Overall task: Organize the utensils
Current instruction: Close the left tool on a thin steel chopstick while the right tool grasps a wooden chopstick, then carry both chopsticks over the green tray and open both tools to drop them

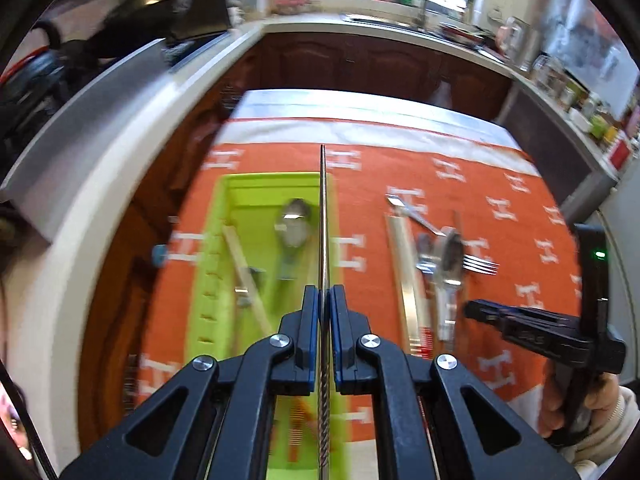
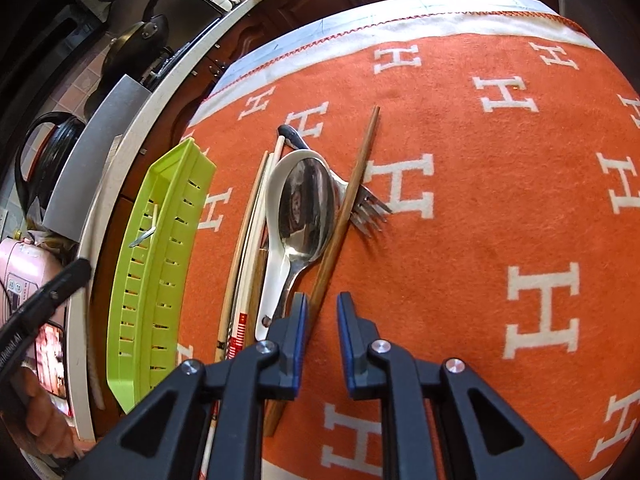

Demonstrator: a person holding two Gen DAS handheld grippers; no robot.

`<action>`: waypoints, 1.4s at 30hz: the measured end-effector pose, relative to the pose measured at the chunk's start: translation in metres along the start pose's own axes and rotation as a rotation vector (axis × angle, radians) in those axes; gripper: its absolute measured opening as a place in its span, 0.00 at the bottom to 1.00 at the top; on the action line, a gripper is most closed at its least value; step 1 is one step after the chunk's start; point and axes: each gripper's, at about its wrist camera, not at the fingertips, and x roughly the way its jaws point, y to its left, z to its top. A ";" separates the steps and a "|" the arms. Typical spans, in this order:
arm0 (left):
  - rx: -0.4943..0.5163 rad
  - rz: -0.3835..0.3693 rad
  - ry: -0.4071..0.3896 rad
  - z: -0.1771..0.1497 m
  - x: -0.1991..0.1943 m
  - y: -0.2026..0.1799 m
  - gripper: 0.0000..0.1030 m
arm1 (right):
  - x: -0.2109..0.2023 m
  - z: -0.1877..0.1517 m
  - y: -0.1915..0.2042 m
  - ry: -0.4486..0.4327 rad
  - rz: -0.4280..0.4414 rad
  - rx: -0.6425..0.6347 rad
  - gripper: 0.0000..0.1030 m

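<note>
Left wrist view: left tongs (image 1: pixel 324 300) clamp a metal chopstick (image 1: pixel 323 216) above the green tray (image 1: pixel 208 264); right tongs (image 2: pixel 322 308) gape.

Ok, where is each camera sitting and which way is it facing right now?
Left wrist: on the left gripper, looking down over the green tray; shut on a thin metal utensil; right gripper shows.
Right wrist: on the right gripper, open above the utensil pile.
Shared: tray, pile, orange cloth.
</note>
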 end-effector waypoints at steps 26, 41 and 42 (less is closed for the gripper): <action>-0.146 0.042 0.027 -0.025 0.034 0.063 0.53 | -0.007 0.001 0.019 -0.086 -0.208 0.048 0.06; -0.160 0.156 0.000 -0.028 0.008 0.075 0.85 | -0.043 -0.001 0.081 -0.078 0.008 -0.016 0.06; -0.161 0.161 -0.001 -0.029 0.007 0.077 0.85 | -0.042 0.000 0.091 -0.062 0.033 -0.028 0.06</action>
